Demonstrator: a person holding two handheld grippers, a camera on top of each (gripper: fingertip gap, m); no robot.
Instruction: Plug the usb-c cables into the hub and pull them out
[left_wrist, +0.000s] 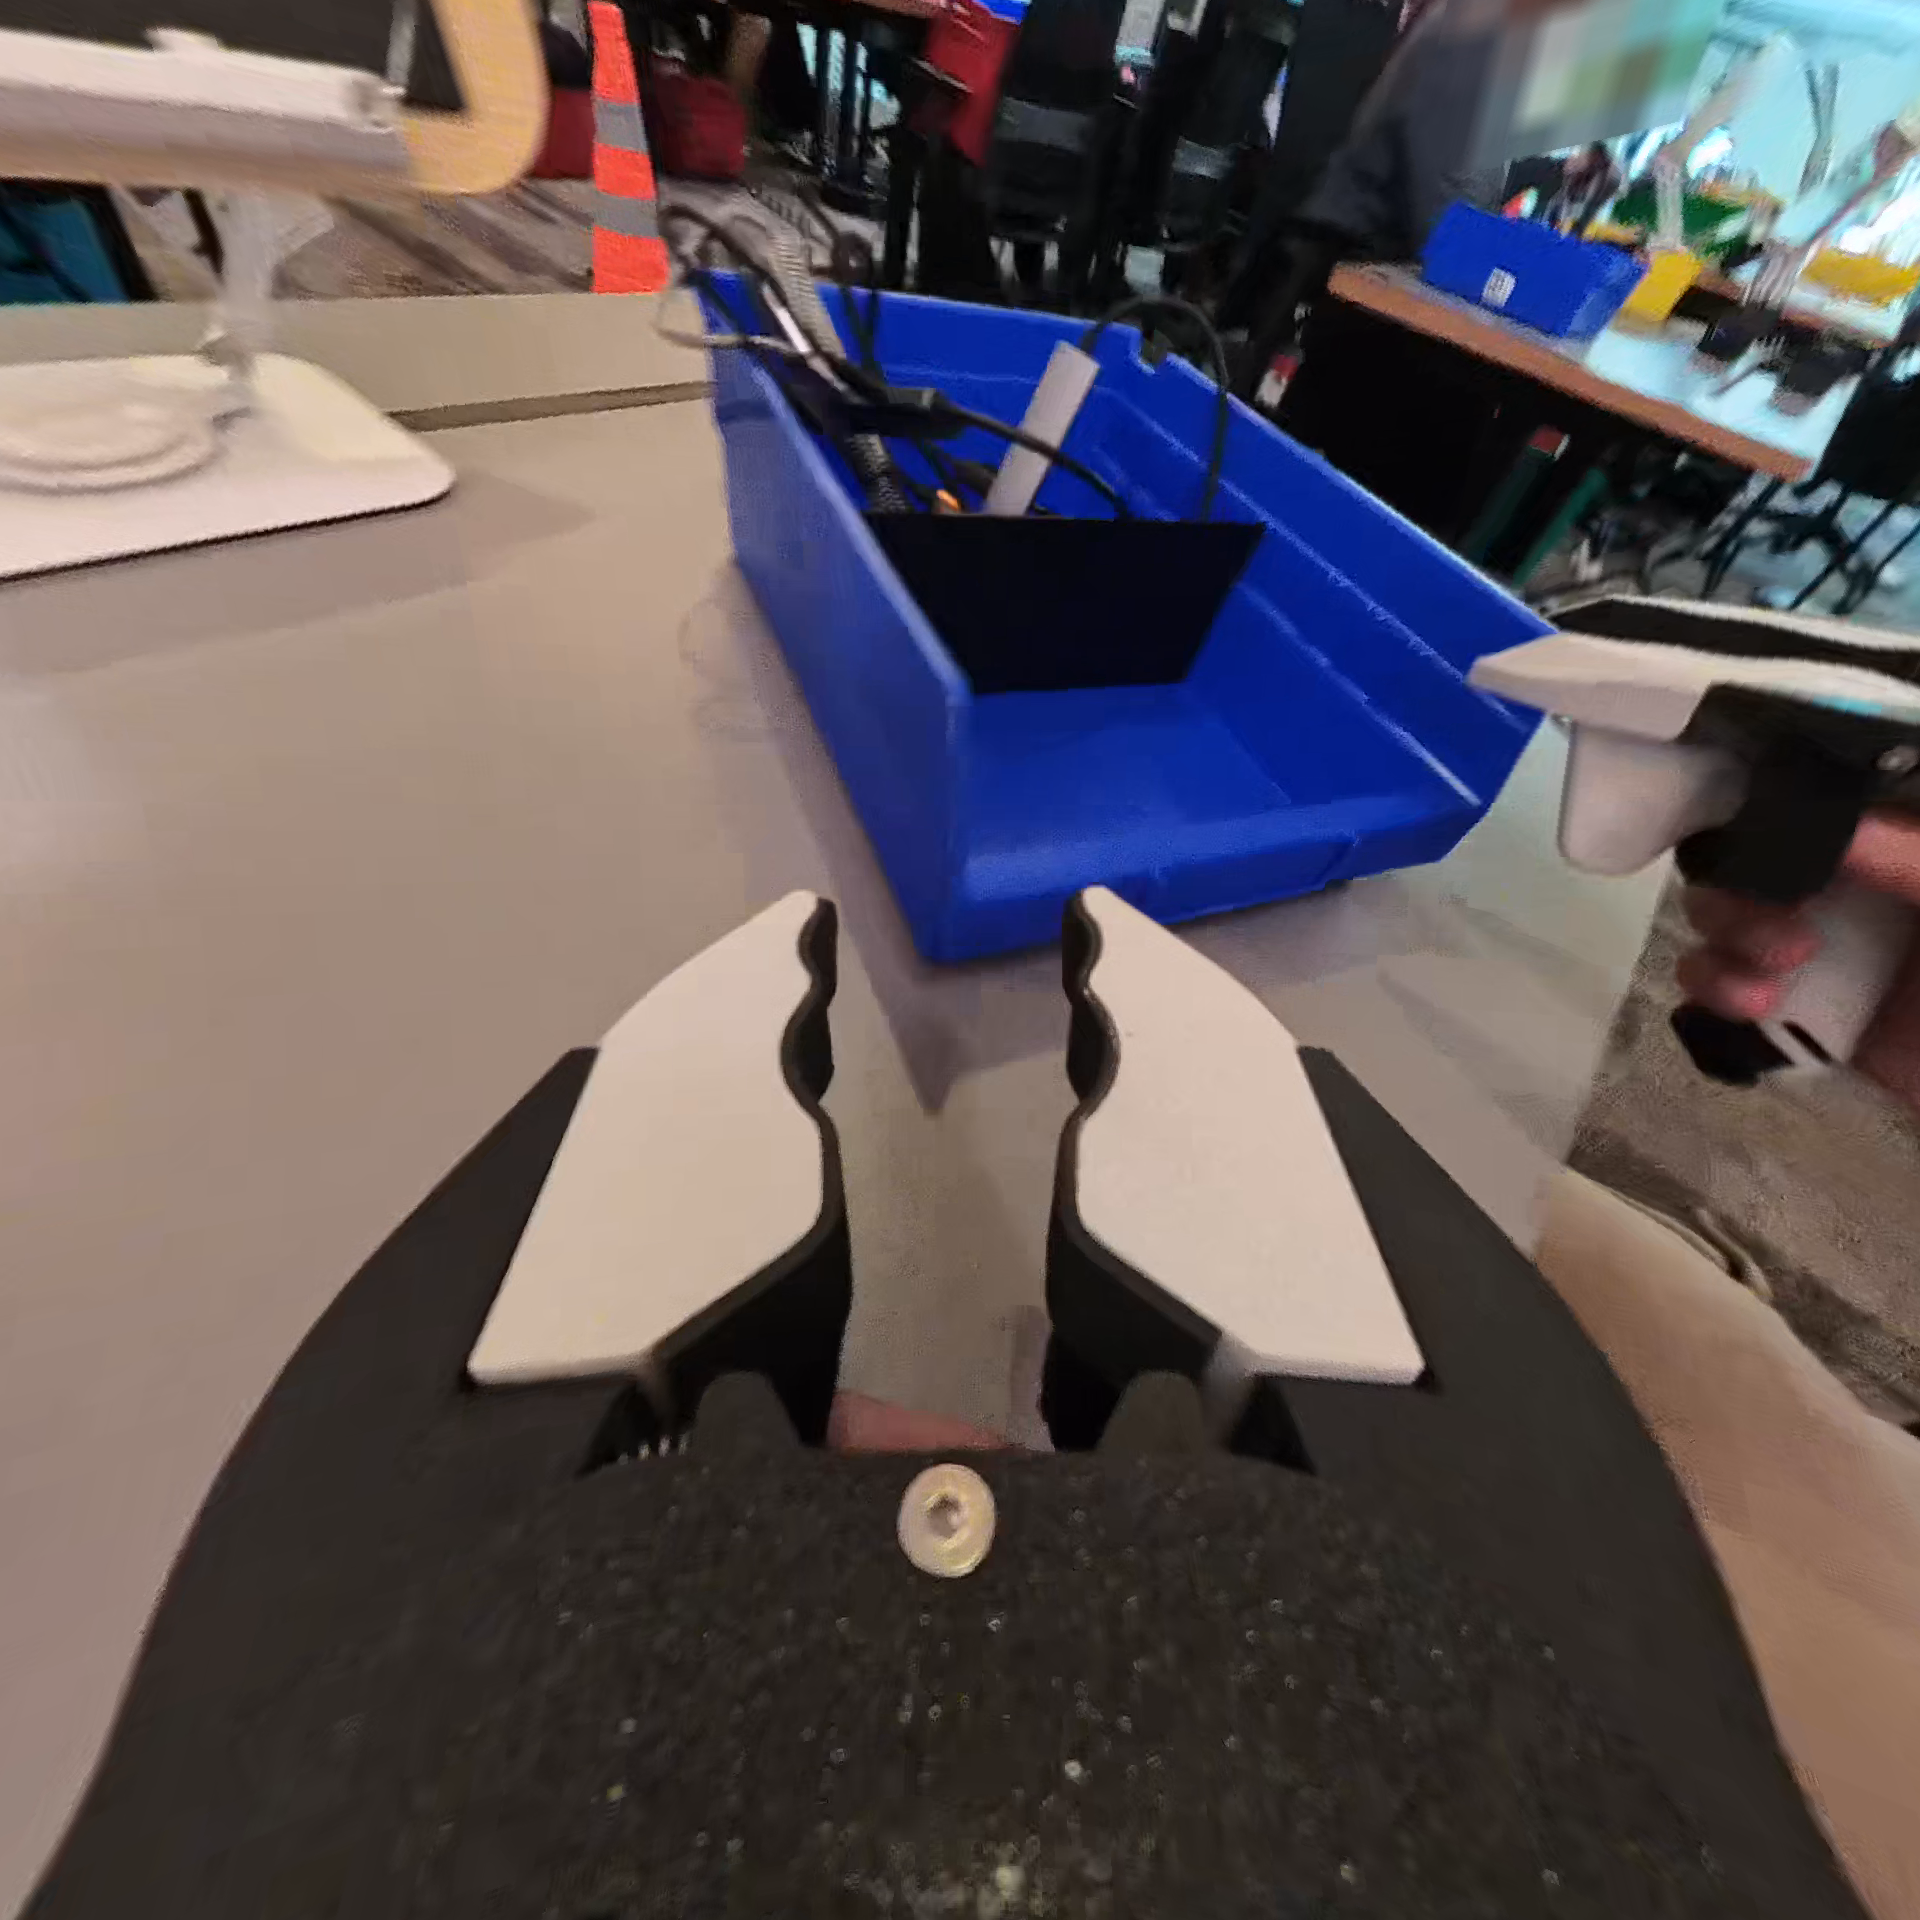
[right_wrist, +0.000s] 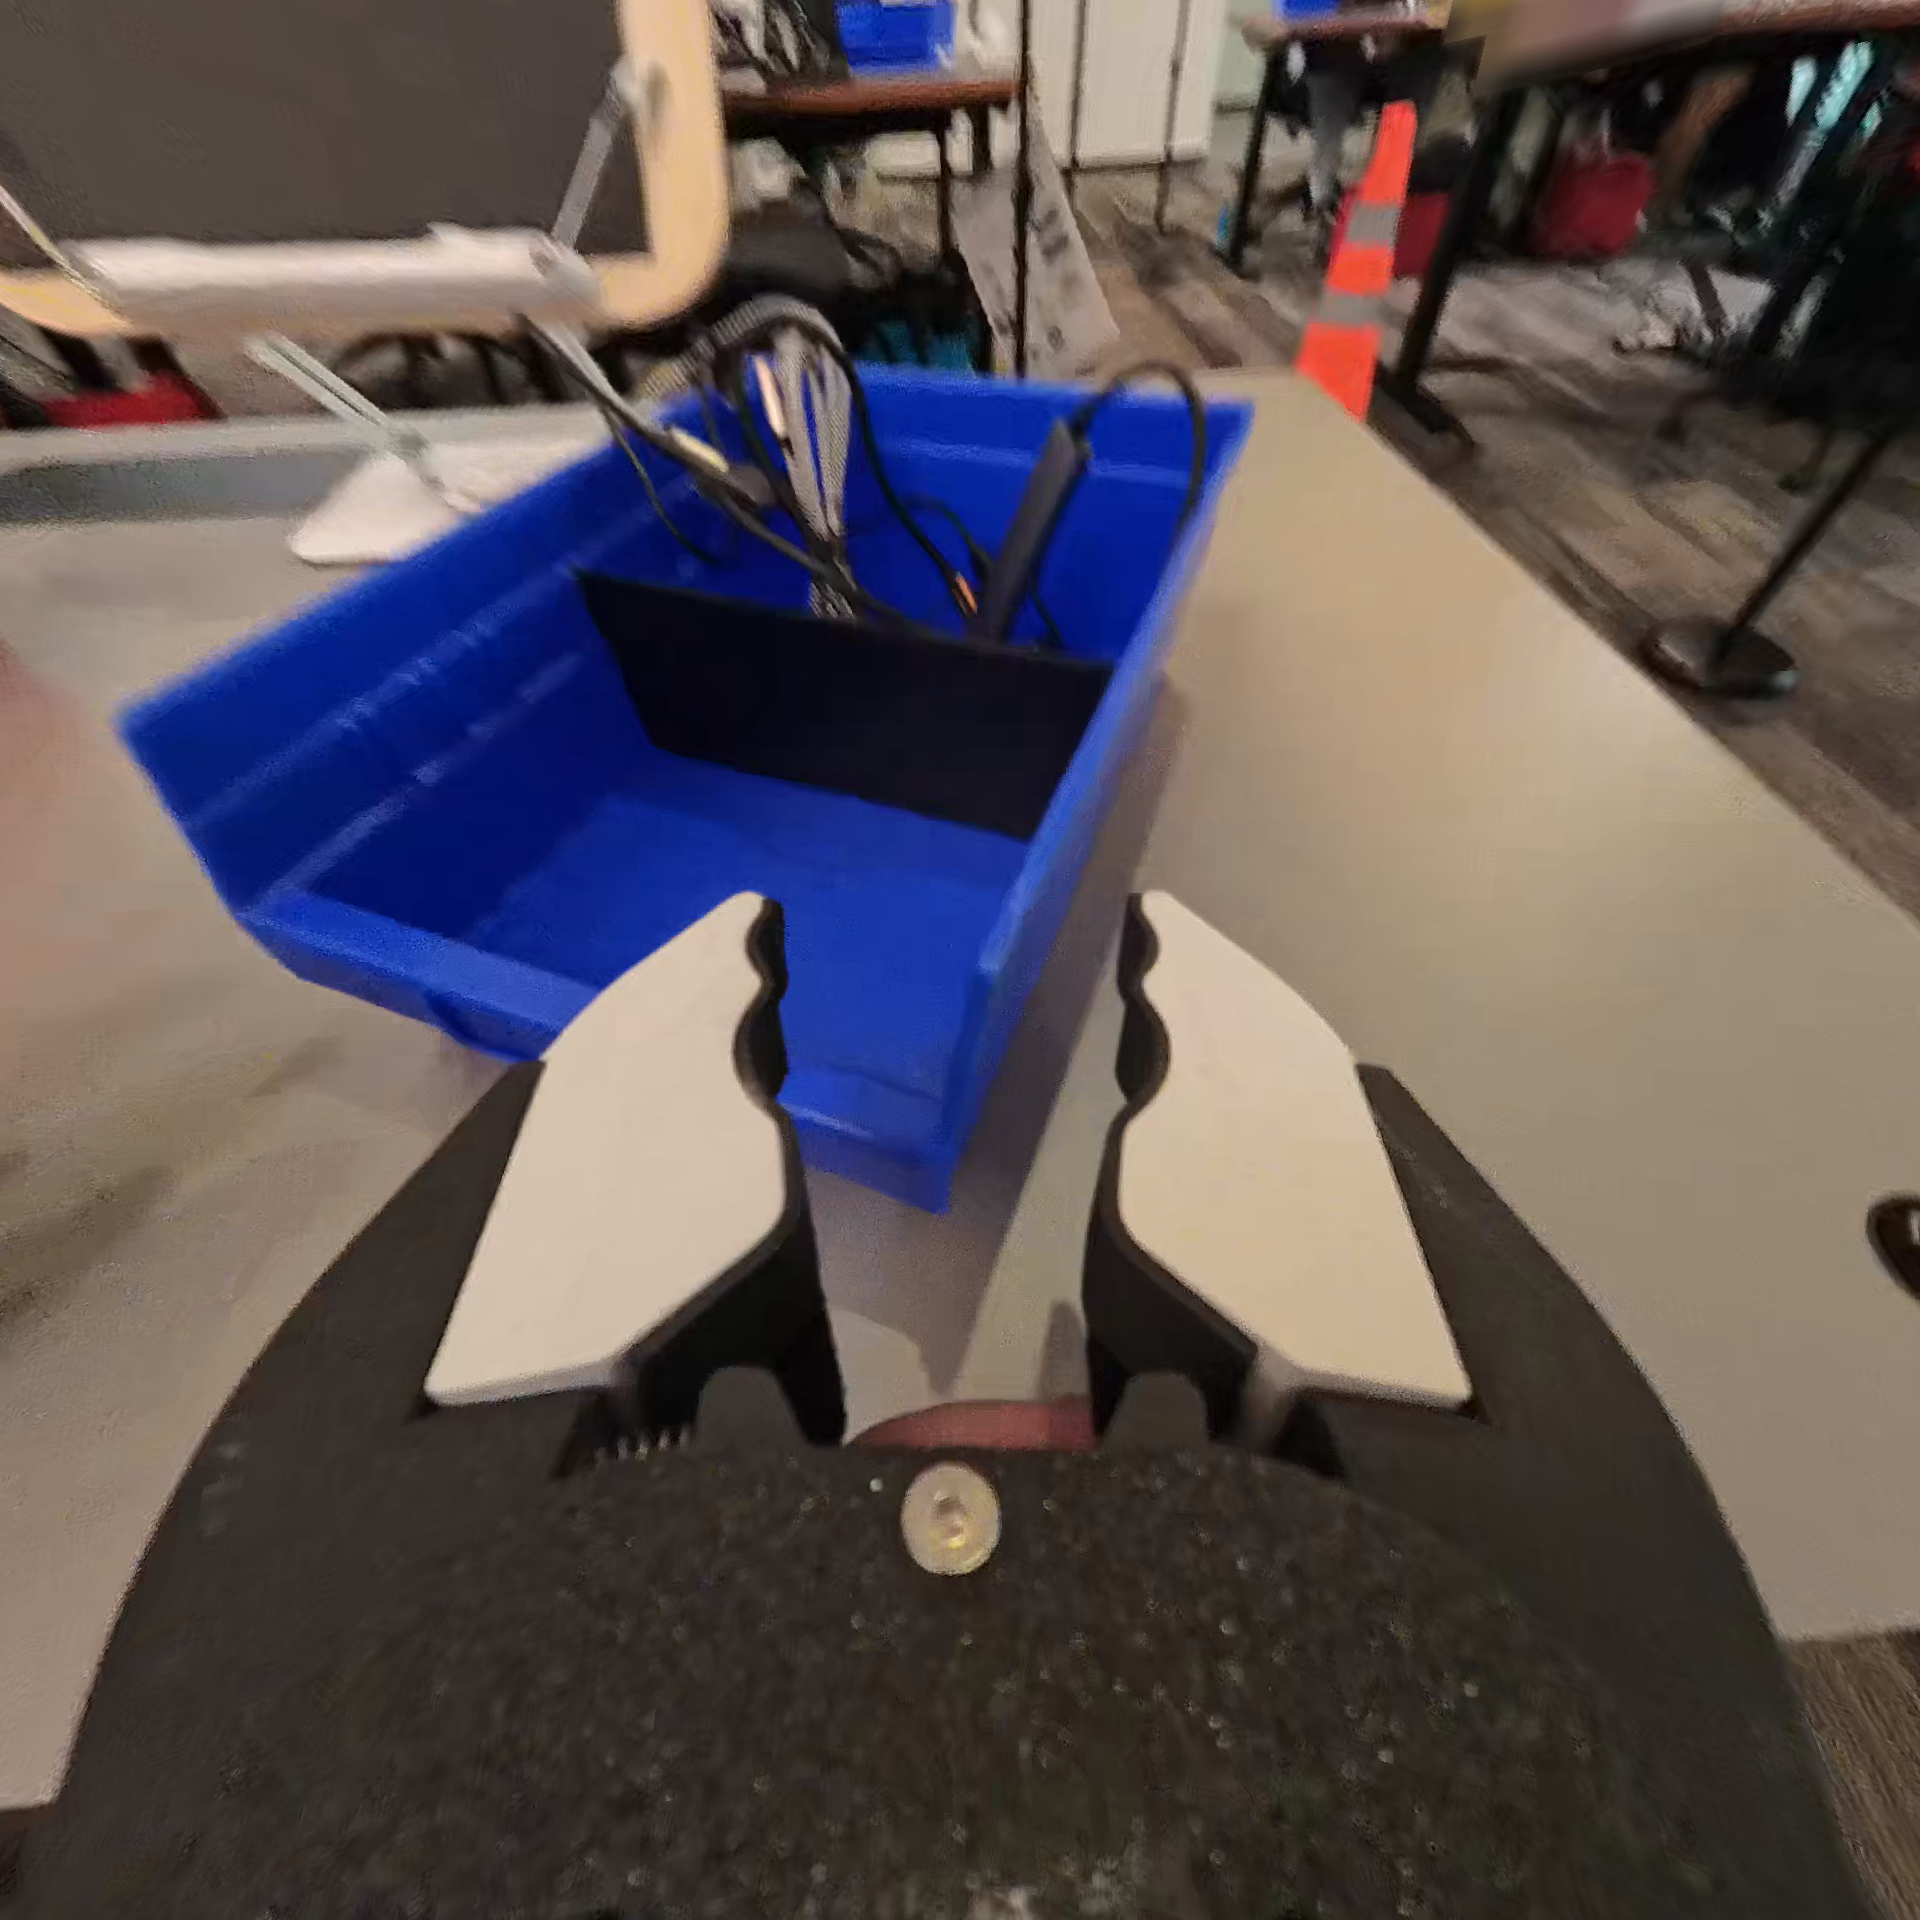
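A blue bin (left_wrist: 1371, 644) (right_wrist: 312, 748) stands on the grey table, split by a dark divider (left_wrist: 1060, 603) (right_wrist: 862, 717). Behind the divider lie tangled black cables (left_wrist: 904, 405) (right_wrist: 769, 468) and a slim grey hub (left_wrist: 1039, 426) (right_wrist: 1039, 520) leaning upright. The front compartment holds nothing. My left gripper (left_wrist: 951, 925) is open and empty, just before the bin's near left corner. My right gripper (right_wrist: 951, 925) is open and empty, over the bin's near right corner. The right gripper also shows in the left wrist view (left_wrist: 1621, 727), held by a hand beside the bin.
A white stand with a flat base (left_wrist: 208, 457) (right_wrist: 364, 509) stands at the back left of the table (left_wrist: 364, 831) (right_wrist: 1507, 831). An orange cone (left_wrist: 623, 156) (right_wrist: 1361, 260) is on the floor beyond. The table edge runs along the right. Other tables and a blue bin (left_wrist: 1527, 265) stand farther off. The slim grey hub (right_wrist: 1039, 520) sits 20 centimetres or so from the ends of my right fingers.
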